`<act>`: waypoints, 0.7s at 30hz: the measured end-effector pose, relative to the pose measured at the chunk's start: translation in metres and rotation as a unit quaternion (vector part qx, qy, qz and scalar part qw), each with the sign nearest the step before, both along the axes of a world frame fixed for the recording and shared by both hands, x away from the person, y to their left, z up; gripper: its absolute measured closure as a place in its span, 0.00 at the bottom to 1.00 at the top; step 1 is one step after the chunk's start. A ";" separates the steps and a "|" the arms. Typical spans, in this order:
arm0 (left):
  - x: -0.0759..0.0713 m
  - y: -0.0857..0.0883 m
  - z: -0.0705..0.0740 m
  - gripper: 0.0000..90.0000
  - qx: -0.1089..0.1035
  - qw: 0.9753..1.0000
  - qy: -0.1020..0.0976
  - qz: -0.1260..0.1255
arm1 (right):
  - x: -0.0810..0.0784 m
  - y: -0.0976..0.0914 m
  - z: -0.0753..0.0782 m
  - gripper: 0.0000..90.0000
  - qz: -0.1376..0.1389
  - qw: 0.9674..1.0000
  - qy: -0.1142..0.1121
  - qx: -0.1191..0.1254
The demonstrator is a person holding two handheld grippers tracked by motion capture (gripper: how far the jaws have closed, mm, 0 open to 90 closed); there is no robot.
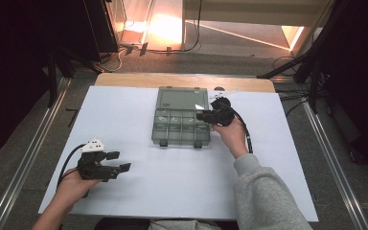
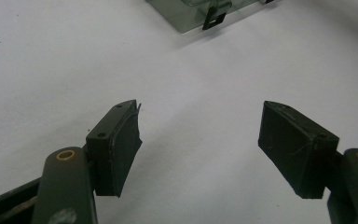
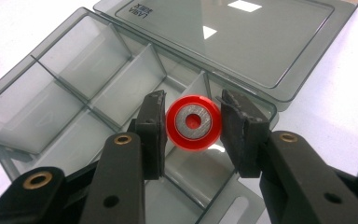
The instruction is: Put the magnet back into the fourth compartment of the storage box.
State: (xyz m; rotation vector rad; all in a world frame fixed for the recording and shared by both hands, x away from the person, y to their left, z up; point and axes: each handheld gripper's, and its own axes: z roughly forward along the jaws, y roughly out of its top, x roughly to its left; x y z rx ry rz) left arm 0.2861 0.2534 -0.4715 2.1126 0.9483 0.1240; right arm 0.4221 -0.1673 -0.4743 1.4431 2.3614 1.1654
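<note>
At the centre of the right gripper view we see our right gripper clamped on a red ring with a metal core, held over the open grey compartment box. In the lower left of the high view, our left gripper rests wide apart above the white table sheet.

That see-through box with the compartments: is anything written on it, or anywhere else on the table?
Raised lettering on the open lid of the grey plastic box, seen upside down in the right gripper view: possibly "LABIX", too faint to read for certain.
A second, smaller line beside it: too blurred to read.
Red ring between the jaws of the right tool: no marking.
</note>
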 end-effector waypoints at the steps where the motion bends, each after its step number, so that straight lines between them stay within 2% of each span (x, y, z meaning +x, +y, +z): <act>1: 0.000 0.000 0.000 0.32 0.000 1.000 0.000 0.000 | 0.000 0.000 0.000 0.70 0.000 1.000 0.000 0.000; 21: 0.000 0.000 0.000 0.32 0.000 1.000 -0.001 0.000 | 0.002 -0.001 -0.003 0.69 -0.005 1.000 -0.001 -0.001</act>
